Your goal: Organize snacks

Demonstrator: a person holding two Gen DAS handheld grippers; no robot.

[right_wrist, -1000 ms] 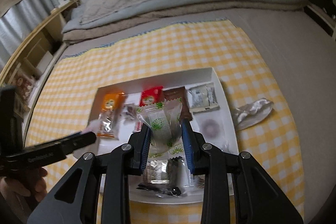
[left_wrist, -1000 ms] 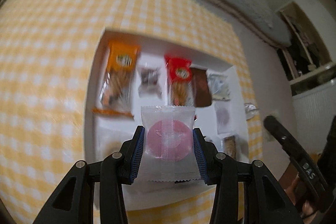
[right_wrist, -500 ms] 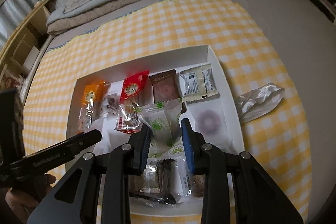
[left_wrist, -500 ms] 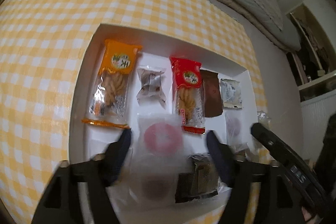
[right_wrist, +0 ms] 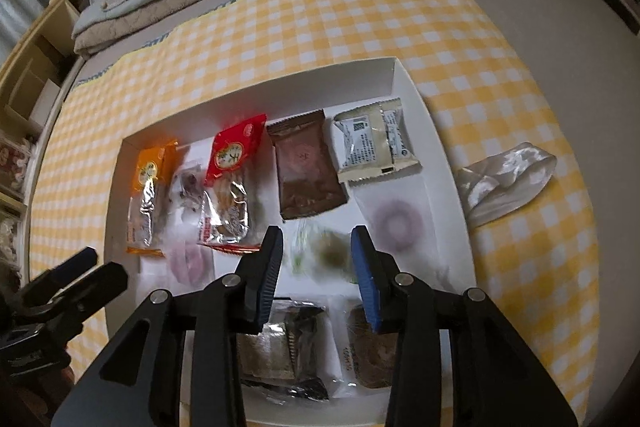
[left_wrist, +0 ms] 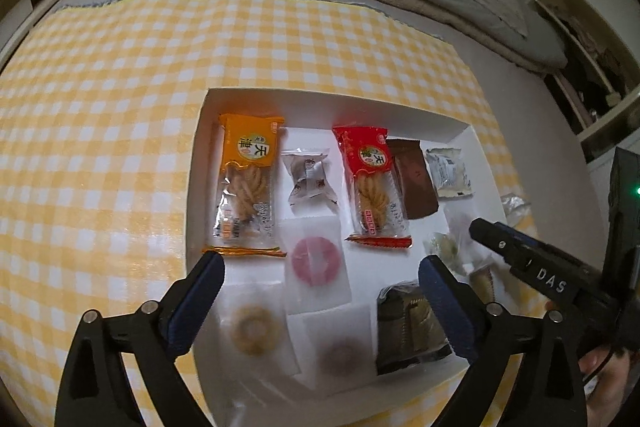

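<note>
The left gripper [left_wrist: 320, 297] has just been opening; its jaws stand wide apart, released, above the shallow white cardboard tray [left_wrist: 320, 103] on the yellow-and-white checked cloth [left_wrist: 100, 147]. The clear-wrapped pink ring-shaped snack [left_wrist: 316, 261] lies flat in the tray between the fingers, touched by neither, just below the orange twist-biscuit packet [left_wrist: 248, 187]. The right gripper [right_wrist: 318, 267] has just been opening too; the blurred green-printed clear packet [right_wrist: 324, 251] sits between its pads, apparently free.
</note>
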